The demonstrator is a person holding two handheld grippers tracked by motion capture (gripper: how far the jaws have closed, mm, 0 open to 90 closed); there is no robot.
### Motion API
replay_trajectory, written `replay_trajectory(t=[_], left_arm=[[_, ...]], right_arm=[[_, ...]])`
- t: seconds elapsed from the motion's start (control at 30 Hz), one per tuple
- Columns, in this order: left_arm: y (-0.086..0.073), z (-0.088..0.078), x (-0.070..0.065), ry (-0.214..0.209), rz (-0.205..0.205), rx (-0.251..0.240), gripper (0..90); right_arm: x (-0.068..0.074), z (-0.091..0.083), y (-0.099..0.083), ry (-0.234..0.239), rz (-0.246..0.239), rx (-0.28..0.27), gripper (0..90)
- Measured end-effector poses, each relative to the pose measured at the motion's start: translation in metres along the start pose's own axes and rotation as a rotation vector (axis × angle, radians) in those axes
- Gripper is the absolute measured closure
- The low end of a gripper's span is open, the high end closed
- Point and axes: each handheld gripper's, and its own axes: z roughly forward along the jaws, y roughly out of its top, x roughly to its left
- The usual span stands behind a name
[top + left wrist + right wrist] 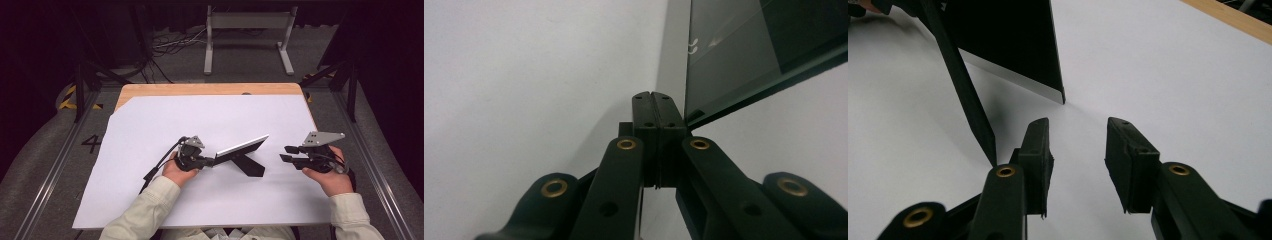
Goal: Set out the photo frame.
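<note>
White sheet over wooden table: propped frame.
Left gripper clenched beside frame's 9 o'clock edge; right gripper released; tip-over risk.

Black frame — white sheet

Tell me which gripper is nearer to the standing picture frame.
Left. The left gripper is at the picture frame's left end, jaws shut beside its edge. The right gripper hovers open, apart from the frame's right end.
</note>
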Motion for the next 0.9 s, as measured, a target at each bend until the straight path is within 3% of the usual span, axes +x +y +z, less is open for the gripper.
replay_trajectory(t=[0.5, 0.9], left_arm=[[0.002, 0.002, -0.006, -0.058, 0.039, 0.047, 90.0], [0.011, 0.009, -0.030, -0.087, 0.185, 0.140, 90.0]], right_arm=[[-0.001, -0.007, 0.002, 0.007, 0.012, -0.012, 62.8], [-0.001, -0.012, 0.004, 0.029, 0.028, -0.003, 63.3]])
